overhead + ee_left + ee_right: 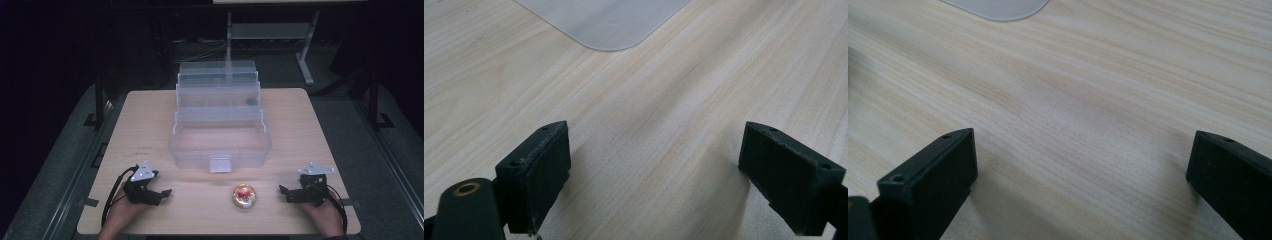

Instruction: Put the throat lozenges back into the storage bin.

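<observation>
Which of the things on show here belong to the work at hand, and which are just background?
In play:
- left gripper, open
- right gripper, open
- small round gold and red thing
- clear tiered box, standing open

Just there:
- wooden table
- grey metal stand behind the table

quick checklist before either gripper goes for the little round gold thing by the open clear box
1. Left gripper jaws apart, nothing between them: ok.
2. Right gripper jaws wide, nothing held: ok.
3. Round gold object lies free on the table, between the two grippers and nearer the right one, touching neither: ok.
4. Clear tiered box stands open, its front bin facing the person: ok.
5. Front bin free of other items: looks so, but the clear walls leave it cannot tell.
6. Small dark item in an upper tier: what it is, cannot tell.
</observation>
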Demonstrator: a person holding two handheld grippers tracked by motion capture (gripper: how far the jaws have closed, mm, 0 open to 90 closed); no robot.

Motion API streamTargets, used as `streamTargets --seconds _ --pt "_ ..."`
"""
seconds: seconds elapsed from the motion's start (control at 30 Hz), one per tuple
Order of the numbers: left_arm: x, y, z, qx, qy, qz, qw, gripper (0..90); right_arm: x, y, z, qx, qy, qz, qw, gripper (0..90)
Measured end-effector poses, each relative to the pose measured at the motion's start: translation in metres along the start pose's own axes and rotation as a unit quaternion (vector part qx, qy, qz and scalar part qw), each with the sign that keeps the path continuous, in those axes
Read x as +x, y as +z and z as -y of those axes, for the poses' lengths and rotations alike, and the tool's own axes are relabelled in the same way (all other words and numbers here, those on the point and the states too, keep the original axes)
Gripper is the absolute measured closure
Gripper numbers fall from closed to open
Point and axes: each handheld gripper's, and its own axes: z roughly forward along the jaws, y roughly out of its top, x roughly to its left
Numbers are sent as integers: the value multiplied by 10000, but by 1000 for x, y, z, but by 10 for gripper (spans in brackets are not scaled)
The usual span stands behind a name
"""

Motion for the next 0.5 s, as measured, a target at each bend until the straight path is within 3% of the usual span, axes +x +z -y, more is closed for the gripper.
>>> streamTargets --seconds 0.3,0.5 --pt "0 0 0 1 0 0 10000 124 -1 0 0 22 -64 -53 10000 0" --pt "0 0 0 2 1 0 10000 124 -2 -1 -3 196 -133 -124 9996 0"
